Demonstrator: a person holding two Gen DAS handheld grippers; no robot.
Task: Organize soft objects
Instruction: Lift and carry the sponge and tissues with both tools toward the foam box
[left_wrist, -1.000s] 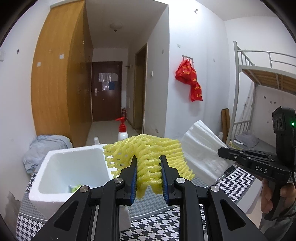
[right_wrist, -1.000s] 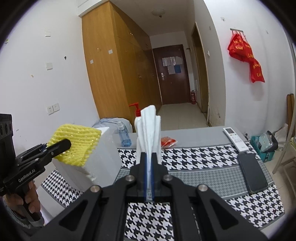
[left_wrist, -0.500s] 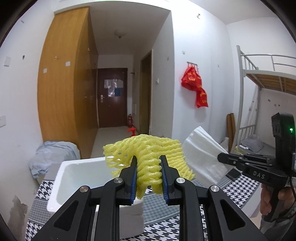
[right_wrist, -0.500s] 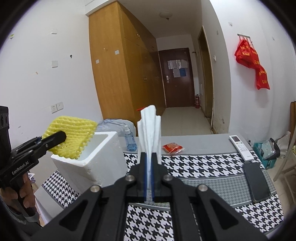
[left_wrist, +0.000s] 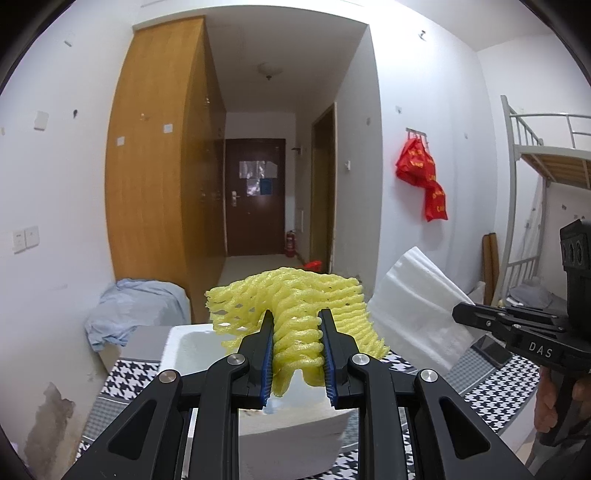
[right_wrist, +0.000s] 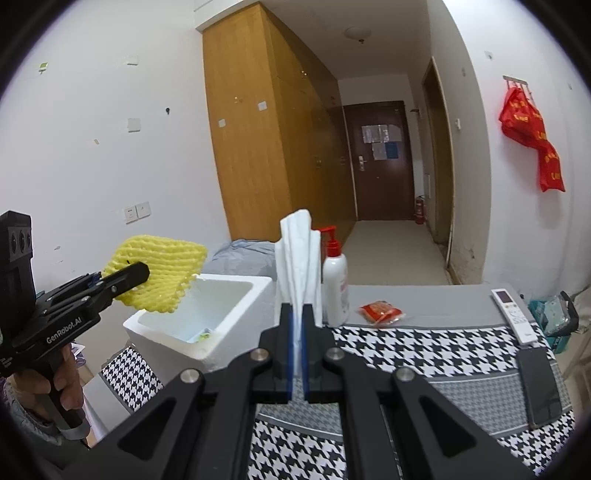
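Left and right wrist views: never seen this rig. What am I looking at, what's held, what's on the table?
No robot: a person holds a two-finger gripper in each hand, and a fisheye camera on each looks along its fingers. In the left wrist view the left gripper is shut on a yellow foam net, held above a white foam box. In the right wrist view the right gripper is shut on a white foam sheet. On the checked tablecloth stand a pump bottle, a red packet, a remote and a phone.
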